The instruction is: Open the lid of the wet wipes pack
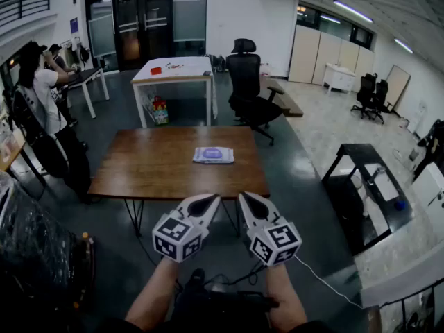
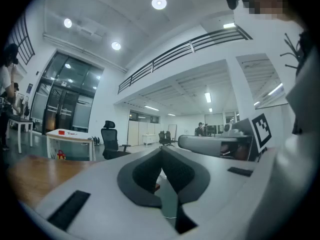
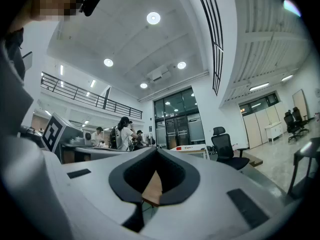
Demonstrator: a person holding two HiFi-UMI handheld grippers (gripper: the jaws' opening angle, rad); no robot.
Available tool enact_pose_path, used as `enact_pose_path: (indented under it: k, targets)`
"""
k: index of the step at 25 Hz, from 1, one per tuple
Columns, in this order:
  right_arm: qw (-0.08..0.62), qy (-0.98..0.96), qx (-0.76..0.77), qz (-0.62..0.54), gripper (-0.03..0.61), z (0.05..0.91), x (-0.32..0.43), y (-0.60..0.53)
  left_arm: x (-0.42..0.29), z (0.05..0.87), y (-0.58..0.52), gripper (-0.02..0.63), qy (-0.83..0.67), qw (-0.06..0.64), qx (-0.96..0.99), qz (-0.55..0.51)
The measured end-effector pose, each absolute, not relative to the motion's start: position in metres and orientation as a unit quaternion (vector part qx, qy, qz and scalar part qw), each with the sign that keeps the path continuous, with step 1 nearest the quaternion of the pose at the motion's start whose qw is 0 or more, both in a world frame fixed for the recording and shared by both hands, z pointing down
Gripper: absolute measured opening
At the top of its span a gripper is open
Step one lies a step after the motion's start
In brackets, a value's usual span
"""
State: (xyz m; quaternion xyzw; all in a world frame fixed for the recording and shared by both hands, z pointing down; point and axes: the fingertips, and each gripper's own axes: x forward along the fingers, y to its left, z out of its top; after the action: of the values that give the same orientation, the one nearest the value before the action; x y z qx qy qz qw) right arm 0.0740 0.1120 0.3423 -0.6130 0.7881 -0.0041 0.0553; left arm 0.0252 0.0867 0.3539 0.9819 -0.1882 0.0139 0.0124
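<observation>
Probably an office: desks (image 1: 173,71), swivel chairs (image 1: 248,82), cabinets (image 1: 322,53).

A wet wipes pack (image 1: 213,155) lies flat on the brown wooden table (image 1: 146,168).

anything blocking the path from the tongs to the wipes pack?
Nothing visible. The wet wipes pack lies alone on the table, with only bare tabletop between it and the left tongs and right tongs, both shut at the near edge.

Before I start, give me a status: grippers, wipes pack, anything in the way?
Left gripper and right gripper shut, empty, short of the table. Wipes pack flat mid-table, lid looks closed. Nothing blocking.
</observation>
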Motion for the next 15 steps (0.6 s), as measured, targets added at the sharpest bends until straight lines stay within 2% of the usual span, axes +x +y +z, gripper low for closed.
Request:
enact_pose_path:
  k: [15]
  targets:
    - [0.058,0.791,-0.609,-0.005,0.011,0.3443,0.0705,0.1077,0.0218,0.3533,0.0838,-0.005,-0.191,0.014,0.981,0.015]
